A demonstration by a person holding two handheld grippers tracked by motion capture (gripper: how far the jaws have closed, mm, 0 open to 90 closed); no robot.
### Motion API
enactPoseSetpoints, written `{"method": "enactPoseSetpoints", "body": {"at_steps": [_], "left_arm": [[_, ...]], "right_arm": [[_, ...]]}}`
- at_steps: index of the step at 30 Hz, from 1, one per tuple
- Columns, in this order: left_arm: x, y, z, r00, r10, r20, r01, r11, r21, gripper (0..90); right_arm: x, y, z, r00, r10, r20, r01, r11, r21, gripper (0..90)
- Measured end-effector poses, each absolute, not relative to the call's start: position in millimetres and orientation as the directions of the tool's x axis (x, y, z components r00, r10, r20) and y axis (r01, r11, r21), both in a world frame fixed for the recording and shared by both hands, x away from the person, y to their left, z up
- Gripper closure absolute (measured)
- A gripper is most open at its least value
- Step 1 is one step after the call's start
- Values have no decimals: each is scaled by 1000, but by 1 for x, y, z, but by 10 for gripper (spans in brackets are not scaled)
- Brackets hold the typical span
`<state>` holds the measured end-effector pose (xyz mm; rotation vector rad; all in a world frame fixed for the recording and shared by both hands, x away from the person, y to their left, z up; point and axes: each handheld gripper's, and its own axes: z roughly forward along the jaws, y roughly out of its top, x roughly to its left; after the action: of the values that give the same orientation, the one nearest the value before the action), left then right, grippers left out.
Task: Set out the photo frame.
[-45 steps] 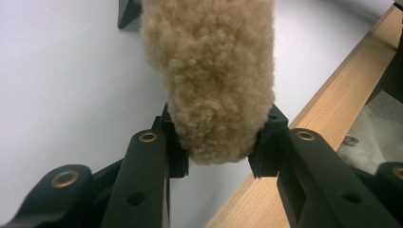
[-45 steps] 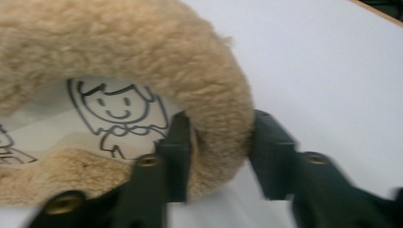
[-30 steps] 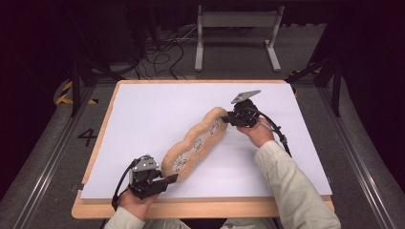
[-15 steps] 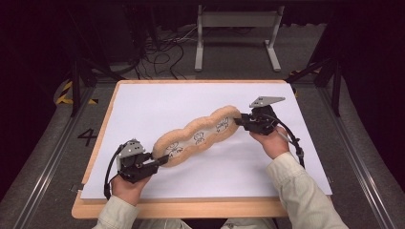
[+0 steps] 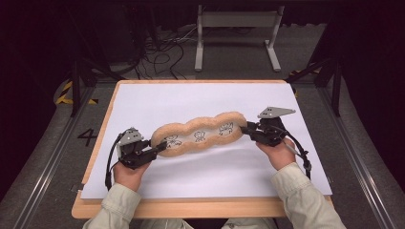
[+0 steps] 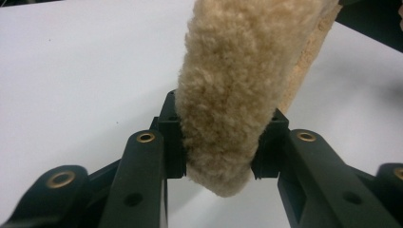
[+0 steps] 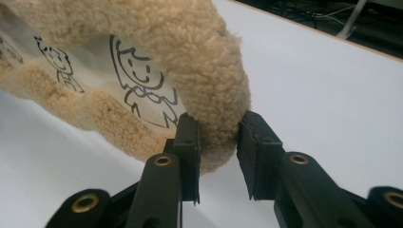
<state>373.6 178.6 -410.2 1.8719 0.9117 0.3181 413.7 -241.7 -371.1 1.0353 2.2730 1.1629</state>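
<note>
A long tan fleece cushion with cartoon figures drawn on its pale middle lies stretched across the white sheet, nearly level from left to right. My left gripper is shut on its left end; the fleece bulges between the jaws in the left gripper view. At the cushion's right end my right gripper is shut on the fuzzy edge, with a smiling figure printed just beside the jaws.
The sheet covers a wooden tabletop. Beyond the table, on the dark floor, stand a metal frame and loose cables. A number 4 marks the floor at left.
Both grippers have swung the cushion from a diagonal to nearly level: the left gripper moved left and away from the front edge, the right gripper moved right and toward me.
</note>
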Motion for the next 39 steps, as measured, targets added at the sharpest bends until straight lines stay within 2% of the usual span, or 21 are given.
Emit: {"method": "enactPoseSetpoints", "body": {"at_steps": [3, 18, 30, 32, 35, 37, 38, 39], "left_arm": [[382, 178, -412, 691, 708, -144, 431, -244, 869, 625], [412, 172, -437, 685, 692, -230, 520, -243, 819, 532], [417, 169, -443, 668, 700, -254, 558, -245, 793, 486], [416, 171, -441, 664, 701, -259, 557, -233, 797, 402], [415, 175, -439, 661, 705, -258, 553, -224, 803, 325], [412, 179, -436, 660, 706, -257, 553, -224, 803, 294], [412, 179, -436, 660, 706, -257, 553, -224, 803, 269], [409, 182, -435, 658, 709, -253, 548, -221, 807, 235]], "right_arm": [[409, -243, -376, -647, 763, -5, 442, 379, 813, 707], [389, -249, -398, -627, 779, 26, 498, 374, 782, 705], [390, -250, -408, -626, 777, 61, 528, 365, 767, 690], [390, -250, -408, -629, 775, 65, 527, 363, 768, 625], [391, -252, -404, -618, 781, 90, 533, 332, 778, 450], [391, -255, -403, -616, 781, 101, 533, 319, 784, 391], [391, -255, -403, -616, 781, 101, 533, 319, 784, 391], [391, -259, -402, -617, 779, 108, 530, 311, 789, 348]]}}
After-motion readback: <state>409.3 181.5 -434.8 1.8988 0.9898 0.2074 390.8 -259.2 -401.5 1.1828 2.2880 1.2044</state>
